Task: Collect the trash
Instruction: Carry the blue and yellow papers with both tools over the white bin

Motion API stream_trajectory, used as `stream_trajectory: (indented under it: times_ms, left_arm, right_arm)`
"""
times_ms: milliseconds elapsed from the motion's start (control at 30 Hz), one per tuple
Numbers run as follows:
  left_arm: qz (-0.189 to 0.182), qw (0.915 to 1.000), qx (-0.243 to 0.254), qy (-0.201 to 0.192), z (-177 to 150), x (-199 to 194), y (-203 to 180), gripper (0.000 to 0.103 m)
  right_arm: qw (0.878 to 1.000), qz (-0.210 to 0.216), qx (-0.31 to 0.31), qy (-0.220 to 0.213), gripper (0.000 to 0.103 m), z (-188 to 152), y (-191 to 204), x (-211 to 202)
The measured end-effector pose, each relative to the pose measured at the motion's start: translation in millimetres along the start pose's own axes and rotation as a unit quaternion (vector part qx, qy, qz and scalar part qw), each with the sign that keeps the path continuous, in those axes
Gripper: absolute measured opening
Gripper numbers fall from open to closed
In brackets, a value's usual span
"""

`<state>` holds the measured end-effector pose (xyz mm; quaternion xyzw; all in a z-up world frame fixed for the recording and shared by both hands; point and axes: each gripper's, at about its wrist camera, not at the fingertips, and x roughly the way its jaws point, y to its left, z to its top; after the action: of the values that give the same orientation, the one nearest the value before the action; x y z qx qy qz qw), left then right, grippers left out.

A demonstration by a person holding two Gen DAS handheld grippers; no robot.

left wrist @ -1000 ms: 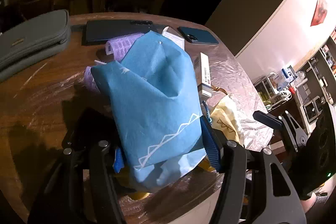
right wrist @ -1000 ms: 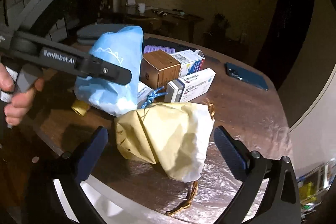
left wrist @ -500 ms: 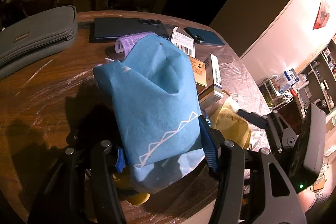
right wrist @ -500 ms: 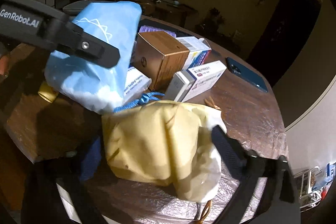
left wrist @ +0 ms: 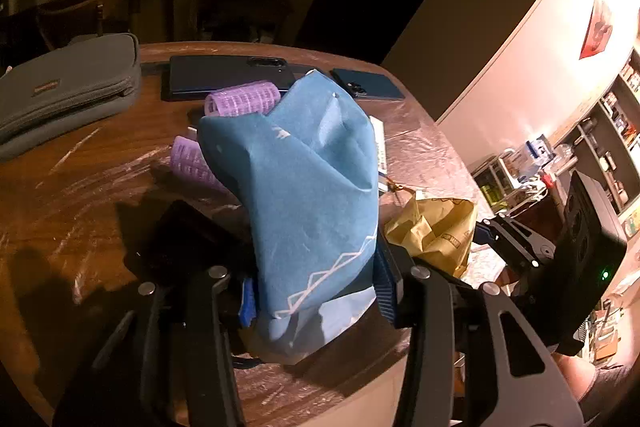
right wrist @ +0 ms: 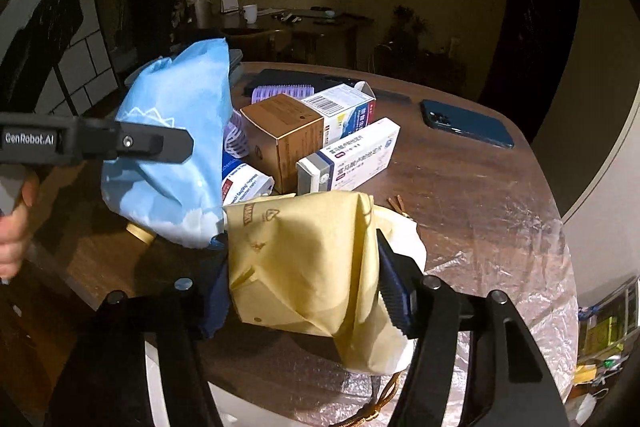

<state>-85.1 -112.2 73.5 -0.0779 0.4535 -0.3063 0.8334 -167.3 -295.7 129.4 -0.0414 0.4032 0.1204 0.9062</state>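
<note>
My left gripper (left wrist: 316, 295) is shut on a blue drawstring bag (left wrist: 304, 195), held upright over the wooden table's near edge; it shows in the right wrist view (right wrist: 176, 147) too. My right gripper (right wrist: 308, 295) is shut on a yellow drawstring bag (right wrist: 304, 259), which also shows in the left wrist view (left wrist: 436, 231). Behind the bags stand a brown box (right wrist: 280, 135), a white medicine box (right wrist: 352, 155) and another white carton (right wrist: 344, 107). Purple hair rollers (left wrist: 240, 101) lie behind the blue bag.
A grey pouch (left wrist: 64, 87) lies at the table's far left. A dark tablet (left wrist: 224, 71) and a blue phone (right wrist: 468, 123) lie at the far side. Clear plastic film covers the round wooden table (right wrist: 480, 207). A small yellow cap (right wrist: 138, 233) sits under the blue bag.
My right gripper has closed around the yellow bag, which was sitting loose between open fingers. The left gripper kept its hold on the blue bag and shifted slightly.
</note>
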Motion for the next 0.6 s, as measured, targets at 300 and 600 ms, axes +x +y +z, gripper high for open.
stream_trajectory:
  times_ms: [300, 600]
  left_arm:
    - [-0.019, 0.9992, -0.003, -0.036, 0, -29, -7, 0.046]
    - [-0.013, 0.9982, 0.004, -0.058, -8, -65, -14, 0.046]
  right_arm:
    - [0.999, 0.011, 0.01, -0.03, 0.061, 4, -8, -30]
    - [0.998, 0.045, 0.015, -0.052, 0.061, 10, -13, -64]
